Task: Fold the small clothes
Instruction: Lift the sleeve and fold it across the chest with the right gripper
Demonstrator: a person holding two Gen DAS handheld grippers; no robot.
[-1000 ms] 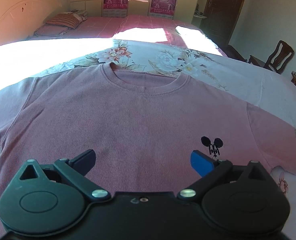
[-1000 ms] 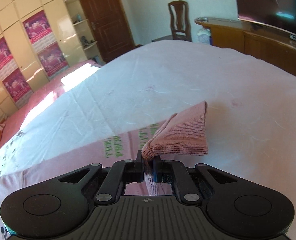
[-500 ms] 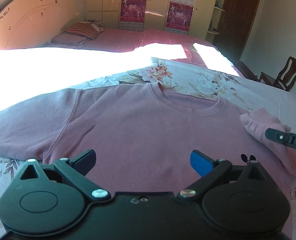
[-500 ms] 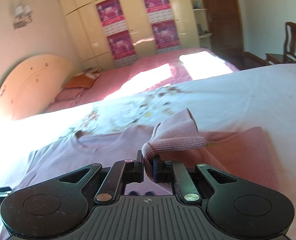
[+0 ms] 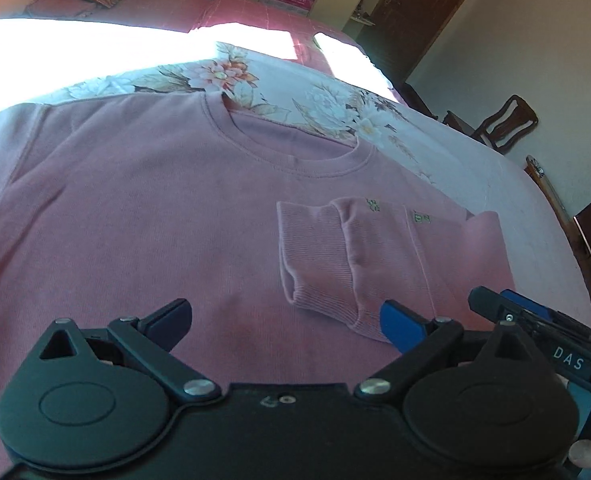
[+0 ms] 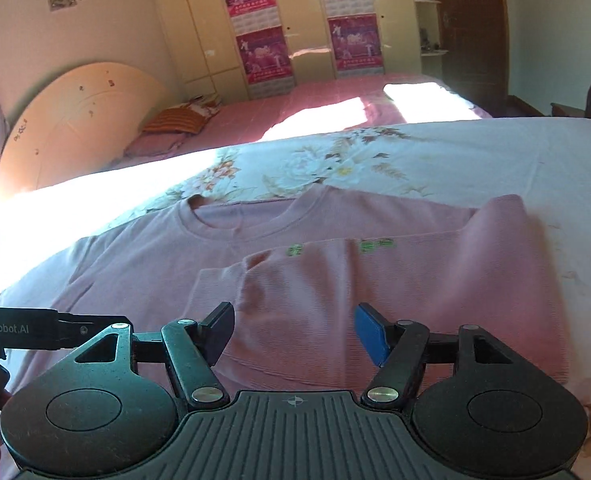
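A: Where does the fold stand?

B: The pink sweater [image 5: 143, 216] lies flat, front up, on the flowered bedspread [image 6: 475, 152] of the bed. One sleeve [image 5: 359, 256] is laid across the chest, its ribbed cuff [image 5: 311, 252] ending near the middle, below the collar [image 5: 295, 160]. The other sleeve, at the far left of the left wrist view, is spread out to the side — not yet folded, I'd judge.

A: And the claws?

B: Both wide and holding nothing. The right claw [image 6: 293, 332] hovers just above the folded sleeve with its jaws well apart. The left claw [image 5: 285, 320] hangs over the lower chest, likewise spread, with the cuff just ahead of its blue finger [image 5: 399, 324].

A: So what does doing this step well ask for?

B: Leave the laid sleeve alone; lifting straight up clear of it should keep the knit from snagging on a finger. The cuff has a slight roll at its open end and could be pressed flat. Then I'd send the left claw to the spread sleeve, pinch it near the cuff through both layers, and carry it low across the chest so it mirrors the first one.

A: Any risk?

B: The knit looks soft and a bit clingy — dragging rather than lifting would likely bunch the body underneath. The sunlit patch also washes out that far sleeve's edge, so judge the grasp carefully.
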